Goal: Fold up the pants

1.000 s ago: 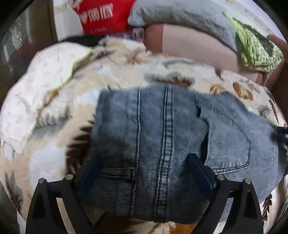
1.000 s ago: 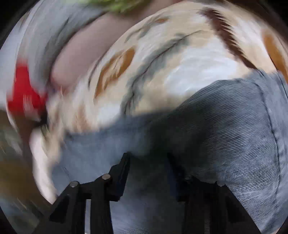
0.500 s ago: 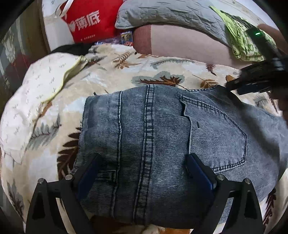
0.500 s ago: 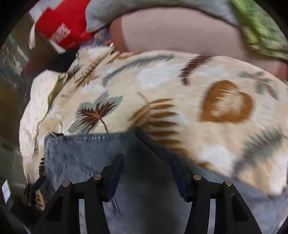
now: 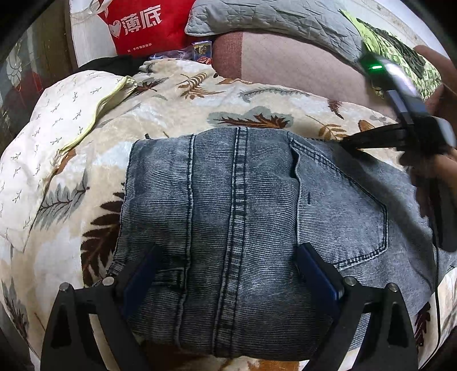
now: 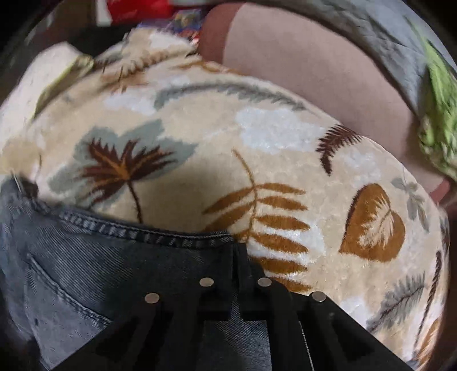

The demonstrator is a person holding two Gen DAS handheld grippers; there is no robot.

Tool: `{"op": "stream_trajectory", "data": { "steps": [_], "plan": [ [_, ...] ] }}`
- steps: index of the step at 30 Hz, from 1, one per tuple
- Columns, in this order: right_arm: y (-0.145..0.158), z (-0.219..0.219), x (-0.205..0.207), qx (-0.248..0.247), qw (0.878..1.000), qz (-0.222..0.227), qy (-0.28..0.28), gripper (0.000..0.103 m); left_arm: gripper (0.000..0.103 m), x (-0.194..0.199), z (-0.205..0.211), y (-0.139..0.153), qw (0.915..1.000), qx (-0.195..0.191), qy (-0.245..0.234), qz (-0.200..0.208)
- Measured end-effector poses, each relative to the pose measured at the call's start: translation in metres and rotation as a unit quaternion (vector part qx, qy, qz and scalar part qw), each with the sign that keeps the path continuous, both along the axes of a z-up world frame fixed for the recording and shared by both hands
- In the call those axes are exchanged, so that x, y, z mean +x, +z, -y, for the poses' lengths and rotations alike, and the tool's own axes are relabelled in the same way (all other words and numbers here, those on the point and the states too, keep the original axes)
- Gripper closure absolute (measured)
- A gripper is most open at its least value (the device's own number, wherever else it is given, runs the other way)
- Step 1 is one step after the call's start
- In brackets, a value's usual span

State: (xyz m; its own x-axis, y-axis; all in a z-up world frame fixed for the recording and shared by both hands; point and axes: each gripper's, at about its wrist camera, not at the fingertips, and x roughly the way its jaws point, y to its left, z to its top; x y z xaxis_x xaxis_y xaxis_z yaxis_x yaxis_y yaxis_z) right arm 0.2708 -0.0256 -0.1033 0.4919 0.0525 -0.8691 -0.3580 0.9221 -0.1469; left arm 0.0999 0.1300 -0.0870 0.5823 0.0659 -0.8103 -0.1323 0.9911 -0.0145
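The left gripper point(image 5: 225, 274) hung with fingers spread over the pants point(image 5: 242, 222), faded grey denim folded thick on the leaf-print blanket point(image 5: 177, 114), while the right gripper point(image 6: 238, 254), clenched on their stitched edge, risked dragging the fold askew if it pulled unevenly.

The pants point(image 5: 242, 217) are faded grey-blue denim with darker stitched seams. The blanket point(image 5: 177, 114) under them is cream, printed with brown, rust and grey-green leaves; the sheet point(image 5: 48, 125) beside it is white with tiny sprigs. Behind lie a red bag point(image 5: 140, 25) with white characters, a grey quilt point(image 5: 274, 20) and a lime-green patterned cloth point(image 5: 400, 57).
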Motion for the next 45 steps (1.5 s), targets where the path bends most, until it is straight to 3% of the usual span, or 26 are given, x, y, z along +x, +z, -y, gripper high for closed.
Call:
{"op": "stream_trajectory", "data": {
  "steps": [4,7,10,13,14,15,16,18,20,22,23,24,26,30,31,33,34,35,39,42,44,45],
  "plan": [
    [0.035,0.043,-0.045,0.072,0.996,0.038,-0.031,0.097,0.007,-0.001,0.002,0.001,1.0000,0.006,0.003,0.005],
    [0.043,0.090,-0.085,0.146,0.988,0.012,-0.055,0.096,0.007,-0.002,0.004,0.001,0.9999,0.012,0.003,0.009],
    [0.030,0.150,-0.108,0.206,0.973,-0.030,-0.104,0.096,0.007,-0.004,0.004,0.001,0.9998,0.012,0.006,0.013],
    [-0.009,0.214,-0.086,0.222,0.956,-0.074,-0.174,0.096,0.007,-0.005,0.004,0.001,0.9997,0.013,0.006,0.018],
    [-0.025,0.238,-0.073,0.270,0.939,-0.105,-0.188,0.096,0.007,-0.005,0.005,0.001,0.9997,0.016,0.005,0.019],
    [-0.030,0.261,-0.068,0.345,0.907,-0.121,-0.208,0.097,0.007,-0.006,0.005,0.002,0.9996,0.017,0.005,0.020],
    [-0.024,0.275,-0.070,0.369,0.894,-0.112,-0.228,0.096,0.007,-0.007,0.005,0.002,0.9995,0.019,0.004,0.023],
    [-0.004,0.281,-0.083,0.374,0.900,-0.071,-0.215,0.093,0.007,-0.007,0.005,0.003,0.9994,0.021,0.004,0.025],
    [-0.001,0.275,-0.087,0.387,0.900,-0.079,-0.184,0.090,0.007,-0.006,0.006,0.003,0.9994,0.022,0.005,0.025],
    [-0.014,0.266,-0.075,0.328,0.923,-0.090,-0.177,0.083,0.007,-0.006,0.007,0.003,0.9993,0.025,0.002,0.026],
    [-0.026,0.269,-0.065,0.314,0.923,-0.104,-0.198,0.084,0.007,-0.006,0.007,0.004,0.9993,0.027,0.001,0.028],
    [-0.027,0.277,-0.061,0.346,0.907,-0.100,-0.217,0.084,0.007,-0.006,0.007,0.005,0.9991,0.029,0.000,0.030],
    [-0.008,0.286,-0.070,0.350,0.901,-0.062,-0.250,0.083,0.007,-0.009,0.007,0.009,0.9985,0.039,-0.003,0.039],
    [0.028,0.301,-0.132,0.390,0.895,-0.027,-0.214,0.080,0.007,-0.015,0.011,0.024,0.9973,0.044,-0.009,0.058],
    [0.031,0.309,-0.147,0.392,0.894,-0.023,-0.213,0.074,0.007,-0.017,0.014,0.030,0.9969,0.043,-0.014,0.064],
    [0.032,0.338,-0.196,0.388,0.888,-0.021,-0.246,0.052,0.007,-0.021,0.023,0.039,0.9963,0.041,-0.023,0.072],
    [0.031,0.355,-0.214,0.390,0.880,-0.018,-0.271,0.036,0.007,-0.024,0.030,0.044,0.9960,0.036,-0.032,0.076],
    [0.027,0.374,-0.237,0.401,0.865,-0.011,-0.303,0.032,0.007,-0.026,0.039,0.049,0.9957,0.029,-0.039,0.079],
    [-0.008,0.440,-0.296,0.459,0.793,-0.027,-0.399,0.032,0.007,-0.028,0.077,0.056,0.9947,0.001,-0.073,0.072],
    [-0.022,0.462,-0.303,0.479,0.771,-0.035,-0.419,0.032,0.007,-0.024,0.110,0.055,0.9931,-0.017,-0.101,0.058],
    [-0.022,0.466,-0.296,0.481,0.771,-0.034,-0.416,0.032,0.007,-0.021,0.129,0.051,0.9921,-0.035,-0.113,0.042],
    [-0.020,0.466,-0.288,0.476,0.778,-0.030,-0.409,0.032,0.007,-0.018,0.138,0.049,0.9919,-0.043,-0.114,0.035]
  ]
}}
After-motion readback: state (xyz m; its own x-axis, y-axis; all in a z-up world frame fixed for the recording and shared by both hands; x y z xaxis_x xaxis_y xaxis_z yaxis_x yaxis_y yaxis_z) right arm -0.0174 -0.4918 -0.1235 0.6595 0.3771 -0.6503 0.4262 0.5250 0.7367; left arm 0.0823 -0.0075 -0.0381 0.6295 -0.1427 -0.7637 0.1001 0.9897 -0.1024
